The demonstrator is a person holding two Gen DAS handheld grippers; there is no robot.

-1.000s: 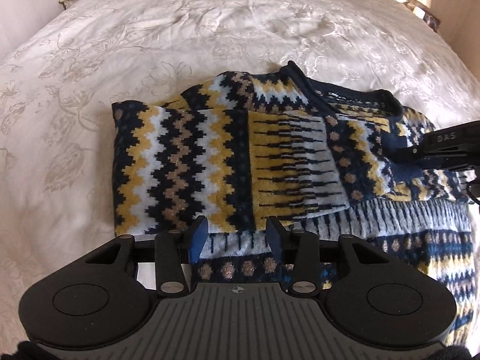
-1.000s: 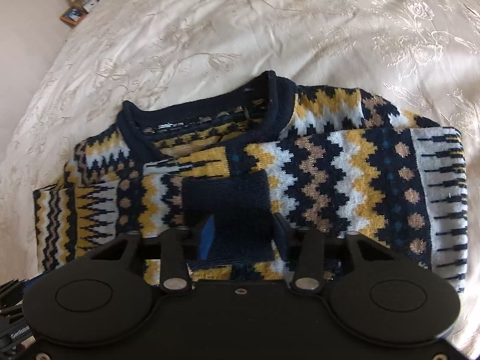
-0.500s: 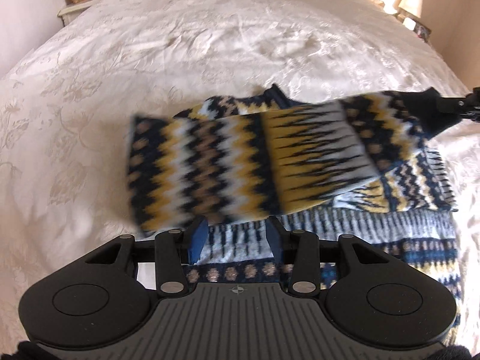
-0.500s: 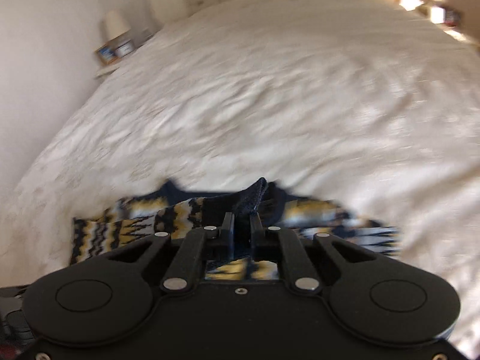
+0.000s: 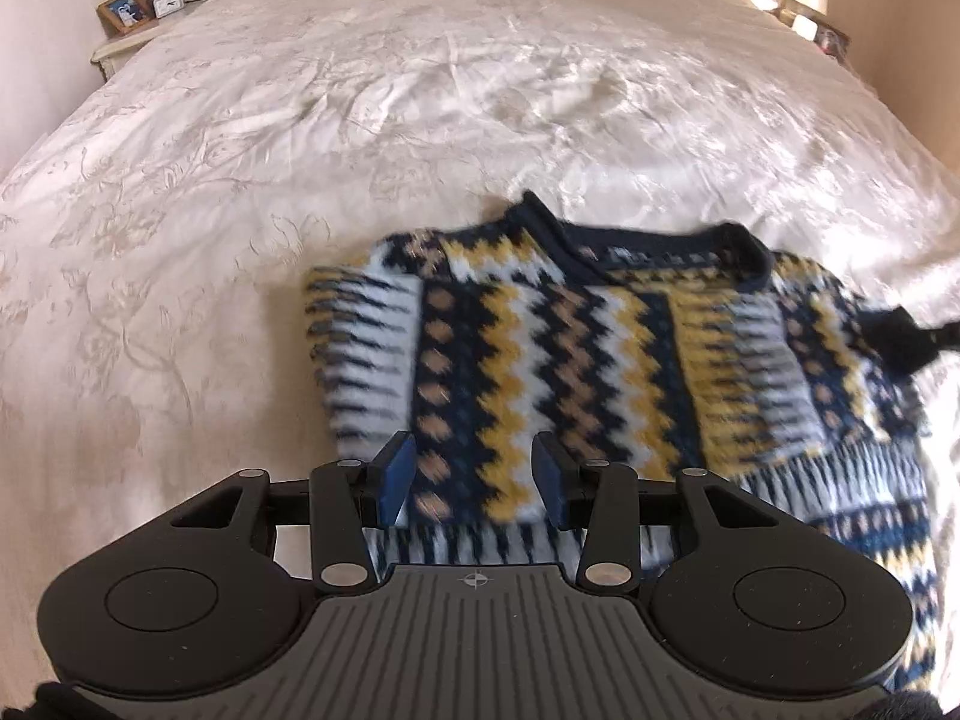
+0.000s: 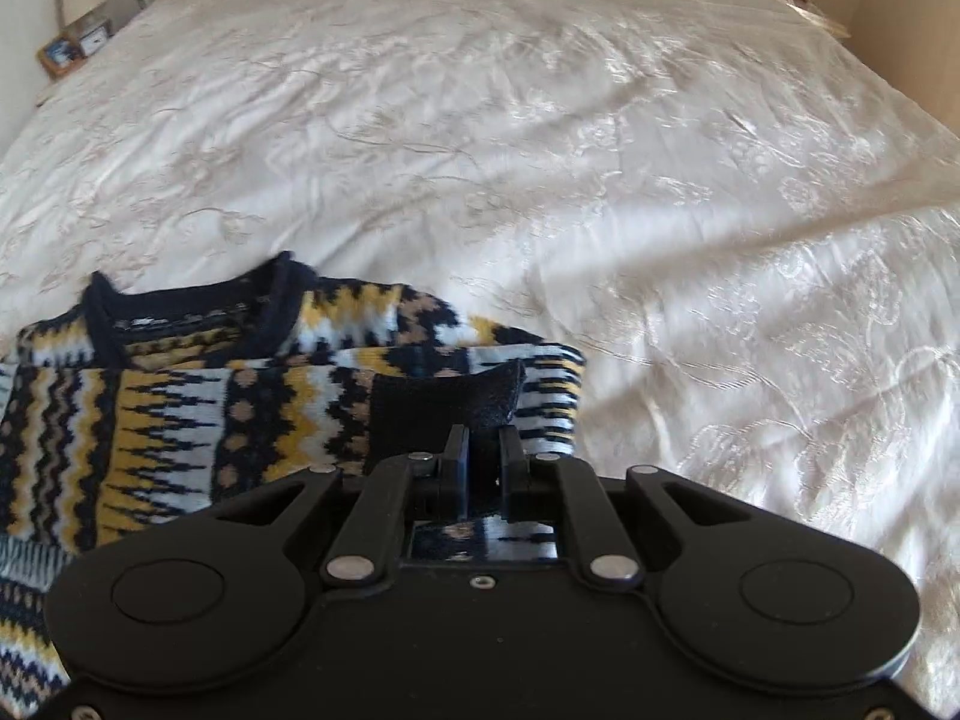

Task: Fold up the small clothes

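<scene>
We see the right gripper (image 6: 483, 461) now clamped on the sweater's (image 5: 600, 372) navy cuff (image 6: 444, 399); a second ago its jaws stood apart around it. Sleeve now pulled across the sweater on the bed (image 5: 420, 120). Left gripper (image 5: 474, 480) unchanged: part open above the sweater, holding nothing.

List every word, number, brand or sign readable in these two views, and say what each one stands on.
None can be read.
Neck label inside the sweater's collar: a light strip of marks, too blurred to read.
Clock face on the nightstand: too small to read.
Left hand-held gripper: only a small cross-in-circle emblem on its ribbed body, no letters.
</scene>
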